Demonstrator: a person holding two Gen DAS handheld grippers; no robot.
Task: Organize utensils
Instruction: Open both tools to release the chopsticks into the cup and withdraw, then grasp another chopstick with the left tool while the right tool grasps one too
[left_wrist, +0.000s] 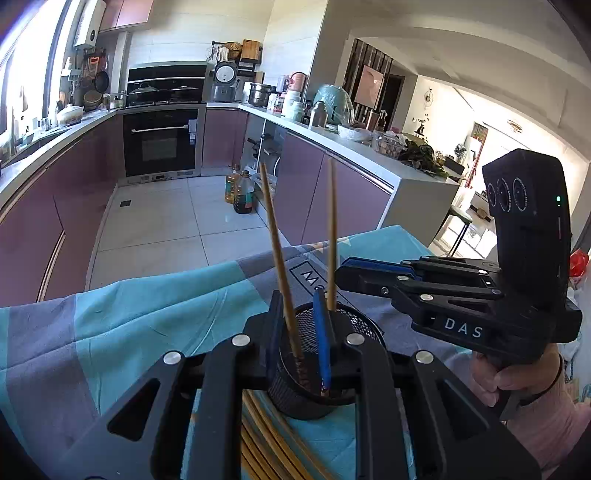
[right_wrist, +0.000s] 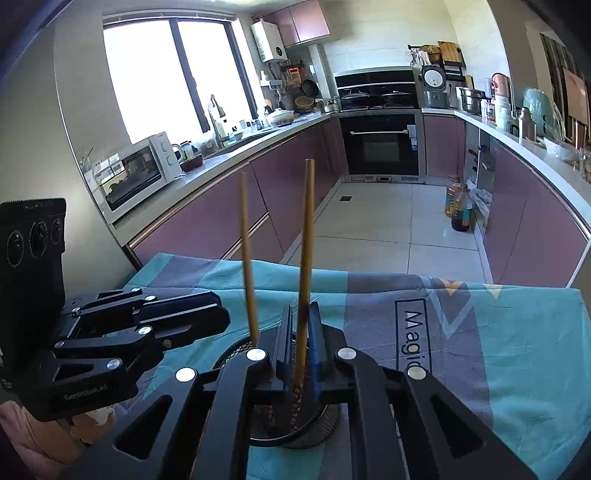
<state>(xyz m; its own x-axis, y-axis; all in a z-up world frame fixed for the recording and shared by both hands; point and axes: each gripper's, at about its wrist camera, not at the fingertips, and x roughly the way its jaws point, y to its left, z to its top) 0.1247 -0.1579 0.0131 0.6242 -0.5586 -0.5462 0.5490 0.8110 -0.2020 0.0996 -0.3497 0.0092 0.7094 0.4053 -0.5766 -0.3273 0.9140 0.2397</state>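
A black mesh cup (left_wrist: 314, 376) stands on the blue and grey cloth (left_wrist: 147, 321). Two wooden chopsticks stand in it. In the left wrist view my left gripper (left_wrist: 301, 317) sits over the cup, its jaws a little apart around one chopstick (left_wrist: 277, 254); the other chopstick (left_wrist: 331, 236) stands behind. My right gripper (left_wrist: 341, 275) shows shut at right. In the right wrist view my right gripper (right_wrist: 299, 332) is over the cup (right_wrist: 295, 424), with one chopstick (right_wrist: 306, 258) between its narrow jaws and the other chopstick (right_wrist: 248, 258) to the left. My left gripper (right_wrist: 221, 314) appears at left.
Several loose chopsticks (left_wrist: 269, 439) lie on the cloth under my left gripper. The table edge (left_wrist: 184, 273) drops to a tiled kitchen floor (left_wrist: 155, 225). Oil bottles (left_wrist: 242, 192) stand on the floor by the purple cabinets (left_wrist: 325, 199).
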